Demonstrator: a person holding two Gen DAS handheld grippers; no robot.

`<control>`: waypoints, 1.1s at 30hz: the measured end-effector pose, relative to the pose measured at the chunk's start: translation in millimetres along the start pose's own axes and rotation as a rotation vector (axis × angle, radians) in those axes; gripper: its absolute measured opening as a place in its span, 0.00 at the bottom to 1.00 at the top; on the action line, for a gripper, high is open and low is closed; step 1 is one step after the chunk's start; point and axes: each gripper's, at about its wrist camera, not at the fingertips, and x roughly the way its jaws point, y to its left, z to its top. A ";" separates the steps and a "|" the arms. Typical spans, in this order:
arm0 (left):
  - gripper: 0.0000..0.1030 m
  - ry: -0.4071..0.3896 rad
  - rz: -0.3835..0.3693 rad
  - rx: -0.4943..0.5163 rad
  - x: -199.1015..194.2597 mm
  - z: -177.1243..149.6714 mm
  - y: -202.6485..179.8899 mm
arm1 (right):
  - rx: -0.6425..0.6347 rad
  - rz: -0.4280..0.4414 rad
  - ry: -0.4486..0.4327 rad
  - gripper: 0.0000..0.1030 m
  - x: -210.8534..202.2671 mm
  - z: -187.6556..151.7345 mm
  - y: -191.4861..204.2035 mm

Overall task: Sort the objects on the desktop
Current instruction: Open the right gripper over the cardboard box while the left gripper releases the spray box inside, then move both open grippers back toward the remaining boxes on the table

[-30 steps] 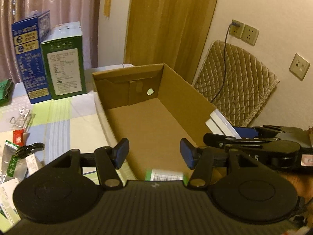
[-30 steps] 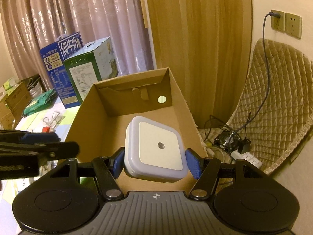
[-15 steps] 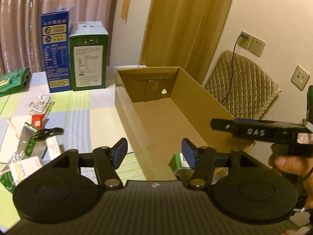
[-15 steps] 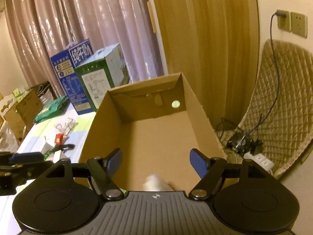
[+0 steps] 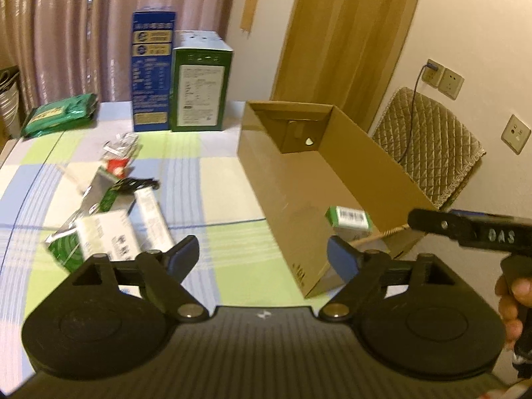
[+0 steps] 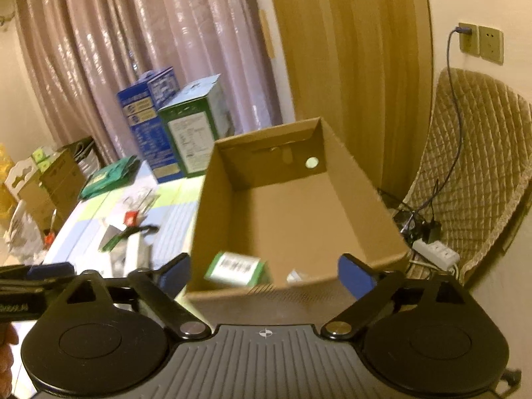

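Inside the cardboard box [image 6: 299, 219], at its near end, a small green-and-white carton [image 6: 234, 267] is seen lying beside a pale object [image 6: 294, 276] that is mostly hidden by the near wall (too little of it shows to name it). So 2 things are judged already sorted, while the greater part of the work is judged still open. On the checked table [image 5: 216, 173], well apart from the box, a loose heap is left: a white-and-green packet [image 5: 99, 239], a long white box [image 5: 154, 214], a small red item [image 5: 116, 166], a black clip-like piece [image 5: 136, 184] and some clear wrapping [image 5: 119, 143]. A green bag [image 5: 60, 114] lies toward the far left edge, and a blue carton [image 5: 151, 73] and a green carton [image 5: 198, 89] stand upright, touching each other, at the back; whether these 2 are meant to be sorted cannot be told. The left hand-held gripper [image 5: 262, 256] is held over the table beside the box's near corner, its jaws opening wide with nothing between them. The right hand-held gripper [image 6: 264, 276] is held before the box's near wall, its jaws likewise opening wide and empty. A return to the heap for the next pick is judged to be what remains.
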 end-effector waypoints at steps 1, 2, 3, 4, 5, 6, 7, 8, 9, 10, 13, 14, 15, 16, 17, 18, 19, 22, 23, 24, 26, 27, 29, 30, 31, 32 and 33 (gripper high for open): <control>0.85 -0.002 0.005 -0.008 -6.0 -3.9 3.8 | -0.012 0.003 0.002 0.95 -3.5 -3.8 6.2; 0.86 -0.003 0.012 -0.013 -11.3 -7.7 7.1 | -0.023 0.007 0.003 0.96 -7.7 -8.3 13.5; 0.88 -0.004 0.022 -0.015 -17.4 -12.0 11.3 | -0.031 0.014 0.007 0.97 -11.3 -12.7 20.4; 0.89 -0.004 0.029 -0.015 -22.0 -15.2 14.0 | -0.037 0.020 0.013 0.98 -13.4 -16.2 26.5; 0.89 -0.002 0.038 -0.018 -27.5 -19.4 18.4 | -0.041 0.023 0.017 0.98 -15.3 -19.8 32.1; 0.90 0.001 0.044 -0.020 -32.5 -23.5 22.7 | -0.045 0.027 0.024 0.98 -16.4 -23.3 37.6; 0.90 0.003 0.047 -0.020 -37.0 -27.2 26.7 | -0.052 0.033 0.034 0.98 -17.7 -27.5 44.2; 0.91 0.003 0.052 -0.019 -42.0 -31.3 30.8 | -0.057 0.038 0.039 0.98 -19.1 -31.1 49.4; 0.92 0.004 0.063 -0.017 -47.0 -35.0 35.1 | -0.064 0.044 0.044 0.98 -20.0 -34.6 55.9; 0.92 0.004 0.072 -0.018 -52.1 -38.5 40.0 | -0.073 0.049 0.052 0.98 -20.3 -37.3 61.5; 0.94 0.004 0.092 -0.020 -66.0 -49.5 53.6 | -0.099 0.057 0.072 0.98 -19.3 -47.2 76.9; 0.94 0.003 0.101 -0.022 -70.6 -52.9 58.6 | -0.108 0.060 0.080 0.98 -18.3 -50.6 82.2; 0.94 0.002 0.109 -0.023 -74.4 -56.3 62.8 | -0.116 0.065 0.089 0.98 -17.0 -53.8 88.1; 0.94 0.002 0.120 -0.024 -78.3 -59.4 67.8 | -0.120 0.070 0.096 0.98 -15.4 -56.0 91.6; 0.94 0.004 0.127 -0.023 -80.9 -61.7 72.0 | -0.123 0.077 0.105 0.98 -13.7 -59.0 96.5; 0.94 0.006 0.135 -0.025 -83.8 -64.2 76.5 | -0.126 0.084 0.112 0.98 -12.2 -62.1 100.1; 0.94 0.009 0.143 -0.029 -86.4 -66.6 81.8 | -0.129 0.090 0.118 0.98 -11.0 -65.2 104.2; 0.94 0.016 0.167 -0.041 -92.1 -73.0 96.9 | -0.141 0.109 0.137 0.98 -6.1 -72.8 115.8; 0.94 0.018 0.174 -0.044 -93.4 -74.8 101.6 | -0.144 0.116 0.144 0.98 -3.7 -75.3 119.7; 0.94 0.021 0.179 -0.049 -94.2 -76.3 107.0 | -0.146 0.121 0.150 0.98 -2.4 -78.0 122.5; 0.94 0.025 0.187 -0.052 -95.8 -79.4 114.8 | -0.150 0.130 0.161 0.98 1.2 -82.3 127.1; 0.94 0.029 0.193 -0.050 -95.5 -80.4 118.8 | -0.153 0.133 0.166 0.98 3.3 -84.1 129.5; 0.94 0.031 0.200 -0.044 -94.7 -81.4 123.9 | -0.155 0.141 0.175 0.98 7.7 -87.7 133.5; 0.94 0.033 0.203 -0.045 -93.5 -81.5 126.6 | -0.157 0.145 0.178 0.98 10.0 -89.0 135.1; 0.94 0.036 0.205 -0.047 -92.1 -81.7 129.0 | -0.158 0.147 0.181 0.98 11.3 -89.8 136.6; 0.94 0.037 0.207 -0.045 -90.3 -81.9 131.0 | -0.161 0.150 0.183 0.98 13.7 -90.6 137.8; 0.94 0.038 0.212 -0.040 -88.2 -82.6 131.8 | -0.163 0.152 0.186 0.98 16.5 -91.2 138.9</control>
